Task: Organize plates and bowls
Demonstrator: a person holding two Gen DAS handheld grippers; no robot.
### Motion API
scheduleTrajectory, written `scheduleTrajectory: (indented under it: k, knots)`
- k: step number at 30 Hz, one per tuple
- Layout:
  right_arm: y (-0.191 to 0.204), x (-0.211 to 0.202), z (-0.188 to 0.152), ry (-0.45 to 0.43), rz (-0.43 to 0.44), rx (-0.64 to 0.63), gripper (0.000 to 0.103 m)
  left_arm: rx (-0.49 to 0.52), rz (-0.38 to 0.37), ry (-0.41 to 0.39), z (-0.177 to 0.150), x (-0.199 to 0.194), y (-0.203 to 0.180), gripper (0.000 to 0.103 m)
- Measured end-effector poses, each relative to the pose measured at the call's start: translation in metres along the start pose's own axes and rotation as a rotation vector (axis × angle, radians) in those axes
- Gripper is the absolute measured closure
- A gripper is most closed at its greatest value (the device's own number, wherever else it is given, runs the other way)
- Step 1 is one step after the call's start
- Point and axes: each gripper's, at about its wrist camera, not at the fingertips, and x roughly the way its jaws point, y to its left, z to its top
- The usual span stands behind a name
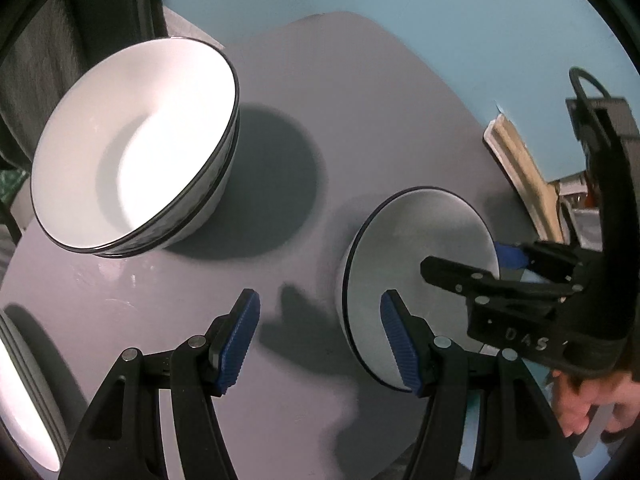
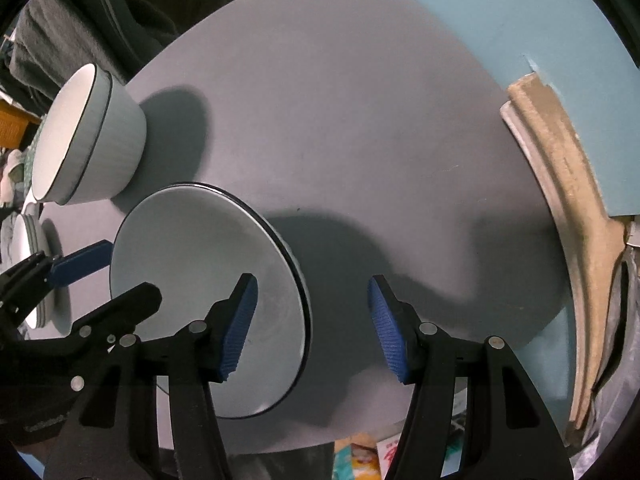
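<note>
Two nested white bowls with dark rims (image 1: 132,152) stand on the round grey table (image 1: 360,112); they also show at the left of the right wrist view (image 2: 88,140). A smaller white dark-rimmed bowl (image 1: 420,272) sits between the grippers, also in the right wrist view (image 2: 200,288). My left gripper (image 1: 320,344) is open, its right finger over that bowl's near rim. My right gripper (image 2: 312,328) is open and empty, with the bowl's right rim between its fingers. A stack of white plates (image 1: 20,400) lies at the left edge, also in the right wrist view (image 2: 32,248).
A blue wall (image 2: 480,8) stands behind the table. A beige moulding (image 2: 568,184) runs along the right. Dark cloth (image 2: 120,8) hangs at the far left. Papers (image 2: 360,456) lie below the table's near edge.
</note>
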Motion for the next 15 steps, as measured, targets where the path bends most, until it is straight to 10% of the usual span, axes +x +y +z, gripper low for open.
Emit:
scheduleTrajectory:
  k: [15]
  knots:
    - [0.011, 0.010, 0.004, 0.028, 0.022, -0.007, 0.089, -0.035, -0.047, 0.090, 0.004, 0.019, -0.004, 0.086]
